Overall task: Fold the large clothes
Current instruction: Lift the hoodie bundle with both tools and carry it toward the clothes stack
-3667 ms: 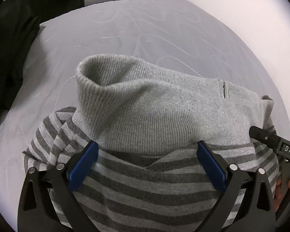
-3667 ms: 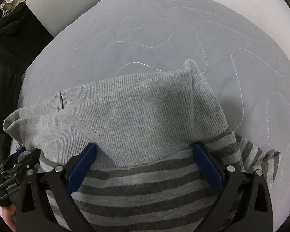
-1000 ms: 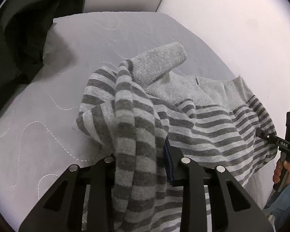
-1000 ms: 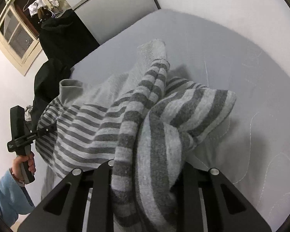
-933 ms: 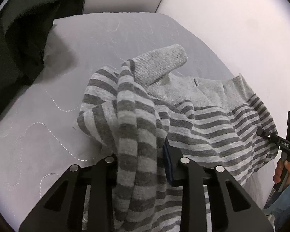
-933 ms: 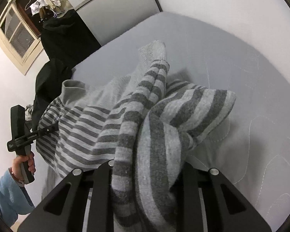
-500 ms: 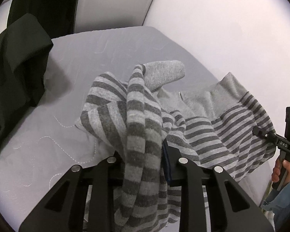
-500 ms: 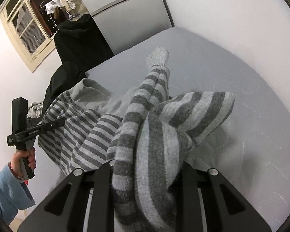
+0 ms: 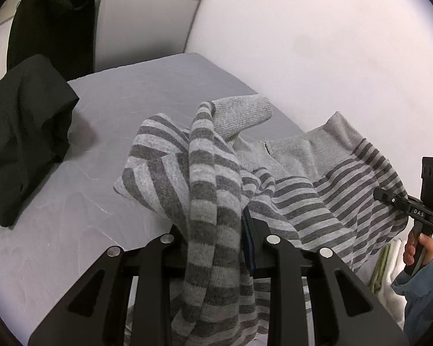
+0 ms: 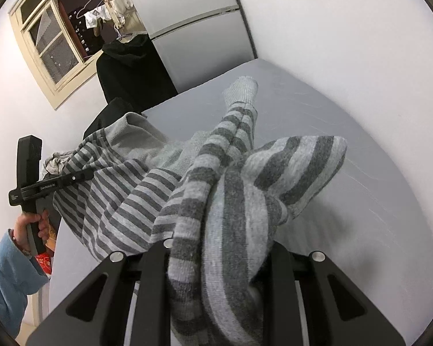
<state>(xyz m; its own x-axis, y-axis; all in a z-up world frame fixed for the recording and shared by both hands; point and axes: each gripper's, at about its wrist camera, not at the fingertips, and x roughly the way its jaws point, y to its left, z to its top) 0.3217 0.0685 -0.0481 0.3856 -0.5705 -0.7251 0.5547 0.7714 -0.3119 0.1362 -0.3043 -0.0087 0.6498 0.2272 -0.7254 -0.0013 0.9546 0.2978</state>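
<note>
A large grey knitted sweater with dark and light stripes [image 9: 317,196] is hanging between the two grippers above the pale grey quilted mattress [image 9: 72,219], with one plain ribbed cuff [image 9: 242,109] pointing to the far wall. The left gripper [image 9: 216,248] is clamping a thick bunch of striped knit between nearly closed jaws, and the right gripper [image 10: 216,259] is doing the same on the other side. The bunches are thick and loose, so a layer may slide out and the fold may come uneven. The fingertips are buried under fabric, so it is hard to say which part each is gripping. A black garment [image 9: 23,132] is lying on the far left.
</note>
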